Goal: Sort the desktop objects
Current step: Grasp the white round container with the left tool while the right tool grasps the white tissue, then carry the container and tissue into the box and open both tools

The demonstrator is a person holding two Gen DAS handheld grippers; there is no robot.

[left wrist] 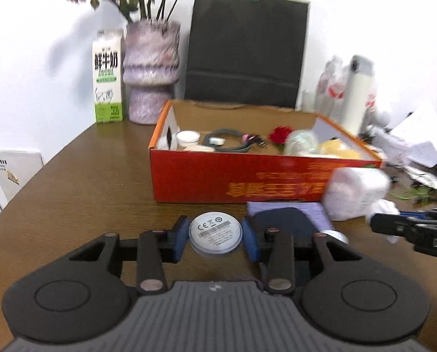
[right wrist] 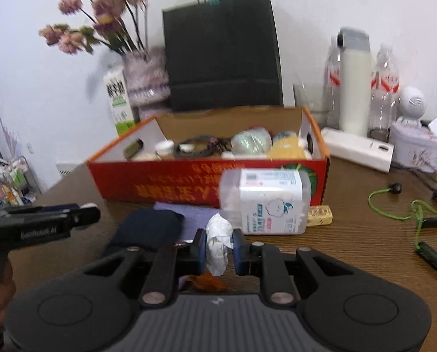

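The left gripper (left wrist: 215, 239) pinches a round white disc (left wrist: 215, 232) between its blue pads, its label side up. The right gripper (right wrist: 217, 248) is clamped on a crumpled white tissue (right wrist: 217, 242). Just beyond, at twelve o'clock from both, a dark pouch (right wrist: 148, 228) lies on a purple cloth (right wrist: 189, 212) on the brown table (right wrist: 350, 243). At one o'clock from the right gripper a clear tub of cotton swabs (right wrist: 265, 201) touches the front wall of the red cardboard box (right wrist: 159, 182), which holds cables and small jars. Behind stands a black paper bag (right wrist: 221, 55).
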